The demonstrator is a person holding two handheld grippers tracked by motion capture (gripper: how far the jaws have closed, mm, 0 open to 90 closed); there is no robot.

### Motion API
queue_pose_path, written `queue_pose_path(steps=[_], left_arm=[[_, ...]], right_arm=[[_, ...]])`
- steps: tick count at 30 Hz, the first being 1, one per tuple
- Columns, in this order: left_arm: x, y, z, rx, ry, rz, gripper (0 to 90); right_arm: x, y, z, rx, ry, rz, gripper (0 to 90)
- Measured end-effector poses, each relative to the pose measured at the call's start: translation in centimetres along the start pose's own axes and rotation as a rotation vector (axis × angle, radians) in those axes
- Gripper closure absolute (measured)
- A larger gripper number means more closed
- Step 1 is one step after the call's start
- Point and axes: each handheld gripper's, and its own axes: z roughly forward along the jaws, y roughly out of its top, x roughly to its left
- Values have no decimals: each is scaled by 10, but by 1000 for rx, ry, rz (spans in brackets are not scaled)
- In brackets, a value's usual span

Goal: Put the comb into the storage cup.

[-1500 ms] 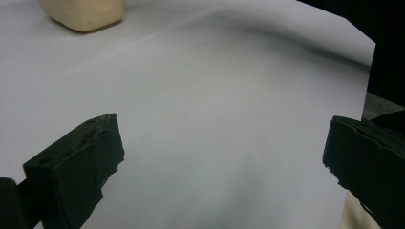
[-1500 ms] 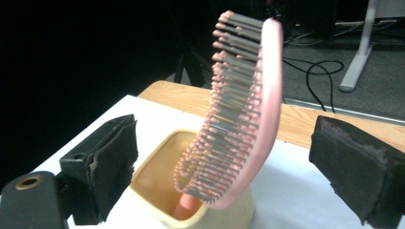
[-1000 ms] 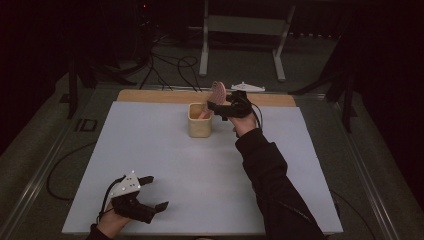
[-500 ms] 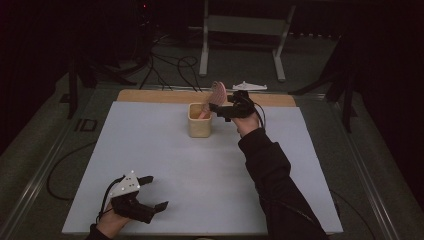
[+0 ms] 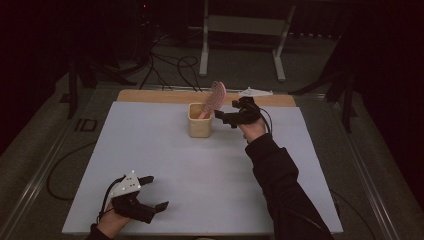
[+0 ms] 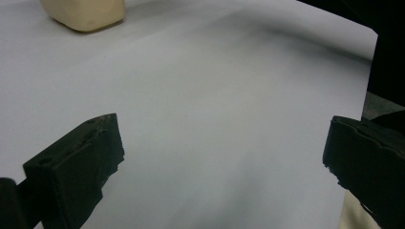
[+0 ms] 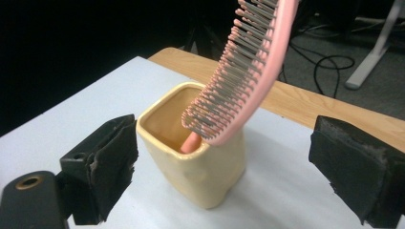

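The pink hairbrush point(image 7: 248, 71) now stands handle-down in the cream cup point(image 7: 196, 157) near the bench's point(image 5: 165, 165) far edge, its head leaning out over the rim. The right claw point(image 5: 226, 116), which held close to the brush a second ago, has drawn slightly back with jaws released and apart, so the placing looks finished. The left claw point(image 5: 152, 192) rests spread and empty at the near left corner.
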Motion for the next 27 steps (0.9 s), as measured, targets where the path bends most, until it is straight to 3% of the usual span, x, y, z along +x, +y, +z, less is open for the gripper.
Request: queue_pose_path(steps=[12,27], left_arm=[[0,0,-1,-1,5,3,3],[-1,1,-1,-1,3,6,3]], right_arm=[[-2,-23,-18,-22,8,-15,93],[-6,-67,-51,-12,38,-31,93]])
